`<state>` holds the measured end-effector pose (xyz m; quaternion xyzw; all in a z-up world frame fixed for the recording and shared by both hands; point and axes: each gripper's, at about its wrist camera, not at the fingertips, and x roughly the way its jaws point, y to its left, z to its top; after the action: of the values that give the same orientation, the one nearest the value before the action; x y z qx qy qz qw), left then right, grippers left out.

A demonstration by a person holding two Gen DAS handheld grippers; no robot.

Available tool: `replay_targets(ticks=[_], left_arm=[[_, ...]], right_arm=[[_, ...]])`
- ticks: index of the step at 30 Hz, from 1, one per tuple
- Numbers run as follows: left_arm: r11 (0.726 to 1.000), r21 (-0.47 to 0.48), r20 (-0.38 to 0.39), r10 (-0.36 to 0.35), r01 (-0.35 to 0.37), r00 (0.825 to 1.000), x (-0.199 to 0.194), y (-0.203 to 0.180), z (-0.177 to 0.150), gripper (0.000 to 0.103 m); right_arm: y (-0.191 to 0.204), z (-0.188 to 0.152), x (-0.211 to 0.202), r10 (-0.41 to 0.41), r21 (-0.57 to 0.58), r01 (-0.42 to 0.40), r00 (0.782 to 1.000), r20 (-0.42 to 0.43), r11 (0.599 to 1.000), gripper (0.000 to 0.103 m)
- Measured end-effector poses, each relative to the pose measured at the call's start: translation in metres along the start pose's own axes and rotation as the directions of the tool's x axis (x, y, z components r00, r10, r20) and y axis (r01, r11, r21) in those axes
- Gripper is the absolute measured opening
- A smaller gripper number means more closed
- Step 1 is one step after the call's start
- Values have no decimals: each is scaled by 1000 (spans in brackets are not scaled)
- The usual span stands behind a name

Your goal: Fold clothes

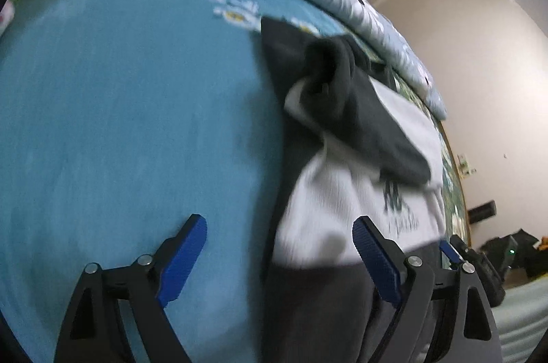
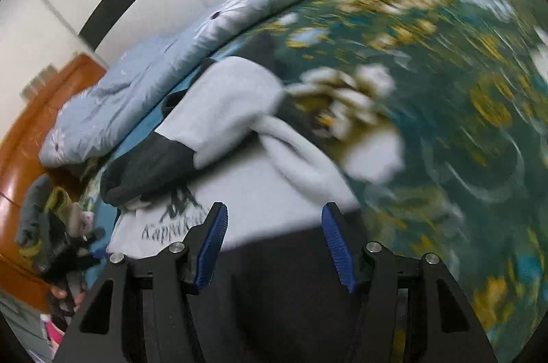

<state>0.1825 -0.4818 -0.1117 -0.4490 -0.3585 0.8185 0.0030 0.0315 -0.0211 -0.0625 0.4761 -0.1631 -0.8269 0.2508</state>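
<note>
A white sweatshirt (image 1: 342,191) with dark grey sleeves and dark printed lettering lies crumpled on the bed, and it also shows in the right wrist view (image 2: 267,178). Its dark lower band (image 2: 281,277) lies closest to both cameras. My left gripper (image 1: 279,220) stands wide open. One finger is over the bare sheet and the other over the white cloth, with the garment's left edge below the gap. My right gripper (image 2: 274,208) hangs over the band with its jaws apart and nothing pressed between the pads. Both views are blurred.
The teal flowered bed sheet (image 1: 120,106) covers the bed. A pale blue quilt (image 2: 154,78) is bunched along its far edge. A wooden headboard (image 2: 30,130) and a heap of other clothes (image 2: 44,208) sit at the left of the right wrist view.
</note>
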Motion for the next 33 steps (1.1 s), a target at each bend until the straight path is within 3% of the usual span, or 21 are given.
replay_targets(ticks=[5,9,15,21,30,33], left_arm=[[999,-14,-54,-46,46,997,-9,-4,-20,89],[996,-16,-96,-86,85,992,-12,-7,-46,89],[990,-16,-146,-138,137,980,-23,-11,-73,89],[975,-53,-209,-221,215,953,-31,-5,-99,89],[955,-93,-233,-297,282,926,-38,-1,-114,90],[935,-130,-237,-352,329,906,-35,0,-116,90]], right_arm=[[-26,-30,-23,-20,75,18,999,25,997,59],[-44,-51,-31,53,154,-55,998,14,987,59],[-48,-80,-46,151,182,-152,988,19,971,59],[-46,-105,-51,224,165,-221,975,-1,961,59],[-51,-100,-43,314,230,-308,949,12,923,60],[-46,-92,-38,330,238,-324,944,14,916,60]])
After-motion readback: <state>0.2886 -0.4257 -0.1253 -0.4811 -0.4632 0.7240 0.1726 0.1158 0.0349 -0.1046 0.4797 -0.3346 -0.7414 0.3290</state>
